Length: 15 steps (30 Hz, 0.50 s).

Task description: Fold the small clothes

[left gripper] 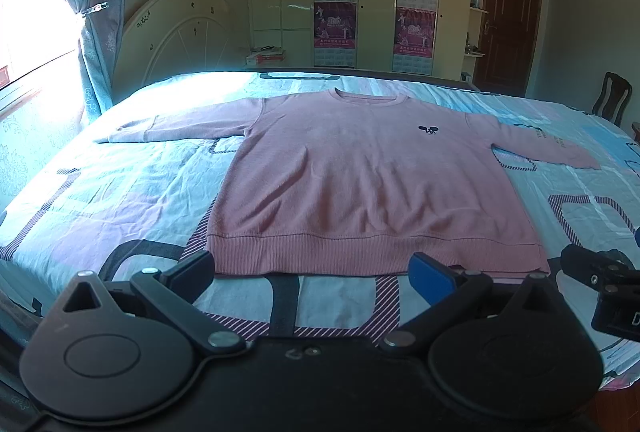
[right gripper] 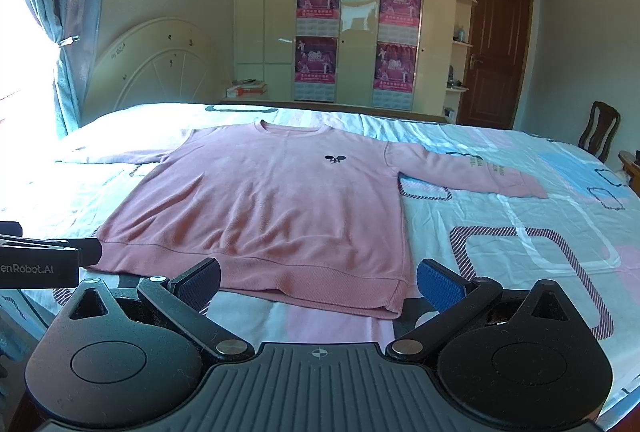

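A pink long-sleeved sweatshirt point(left gripper: 360, 172) lies flat and face up on the bed, both sleeves spread sideways, hem toward me. It also shows in the right wrist view point(right gripper: 264, 200). My left gripper point(left gripper: 314, 276) is open and empty, just short of the hem, its fingers spanning the hem's width. My right gripper point(right gripper: 318, 282) is open and empty, in front of the hem's right corner. The right gripper shows at the right edge of the left wrist view point(left gripper: 600, 280); the left gripper shows at the left edge of the right wrist view point(right gripper: 44, 260).
The bed point(left gripper: 120, 200) has a pale blue and pink patterned sheet. A white headboard point(left gripper: 180, 32) stands at the far left by a curtained window point(left gripper: 88, 12). A wardrobe with posters point(left gripper: 376, 0), a brown door point(left gripper: 508, 16) and a chair point(left gripper: 612, 100) stand behind.
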Each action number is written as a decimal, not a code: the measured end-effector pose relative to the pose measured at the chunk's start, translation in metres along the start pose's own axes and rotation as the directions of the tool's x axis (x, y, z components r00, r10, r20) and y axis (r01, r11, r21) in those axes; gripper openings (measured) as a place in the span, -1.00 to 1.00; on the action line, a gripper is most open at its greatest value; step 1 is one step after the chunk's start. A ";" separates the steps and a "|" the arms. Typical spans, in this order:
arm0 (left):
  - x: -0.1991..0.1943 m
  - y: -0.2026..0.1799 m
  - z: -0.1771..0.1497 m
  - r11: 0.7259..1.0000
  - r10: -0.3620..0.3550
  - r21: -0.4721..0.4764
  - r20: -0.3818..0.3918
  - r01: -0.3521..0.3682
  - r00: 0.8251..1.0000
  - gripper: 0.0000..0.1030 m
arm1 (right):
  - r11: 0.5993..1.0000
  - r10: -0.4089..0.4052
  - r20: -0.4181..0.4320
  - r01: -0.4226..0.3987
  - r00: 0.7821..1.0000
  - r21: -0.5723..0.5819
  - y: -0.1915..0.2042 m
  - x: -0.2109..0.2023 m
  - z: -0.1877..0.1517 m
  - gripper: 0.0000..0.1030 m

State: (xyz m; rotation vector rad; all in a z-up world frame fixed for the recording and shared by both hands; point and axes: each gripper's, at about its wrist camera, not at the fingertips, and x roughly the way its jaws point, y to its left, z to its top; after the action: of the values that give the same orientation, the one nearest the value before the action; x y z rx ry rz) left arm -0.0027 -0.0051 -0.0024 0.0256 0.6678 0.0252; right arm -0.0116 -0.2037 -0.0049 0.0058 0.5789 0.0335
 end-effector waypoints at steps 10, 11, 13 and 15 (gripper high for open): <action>0.000 0.001 0.001 1.000 0.000 -0.001 0.000 0.000 1.000 0.99 | 1.000 0.006 -0.002 -0.006 1.000 -0.004 0.000 0.000 0.000 1.00; 0.000 0.001 0.000 1.000 0.001 0.000 -0.001 -0.001 1.000 0.99 | 1.000 0.006 -0.002 -0.006 1.000 -0.004 0.000 0.000 0.000 1.00; 0.002 0.003 0.002 1.000 -0.002 0.001 -0.007 0.002 1.000 0.99 | 1.000 0.008 -0.005 -0.008 1.000 0.000 0.000 0.001 0.000 1.00; 0.006 0.004 0.004 1.000 -0.012 0.009 -0.021 0.012 1.000 0.99 | 1.000 0.004 -0.010 -0.004 1.000 0.005 0.000 0.005 0.001 1.00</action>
State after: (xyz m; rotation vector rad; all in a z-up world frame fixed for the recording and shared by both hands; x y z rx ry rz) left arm 0.0042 -0.0011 -0.0024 0.0297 0.6889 0.0110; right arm -0.0070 -0.2037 -0.0062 0.0115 0.5889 0.0358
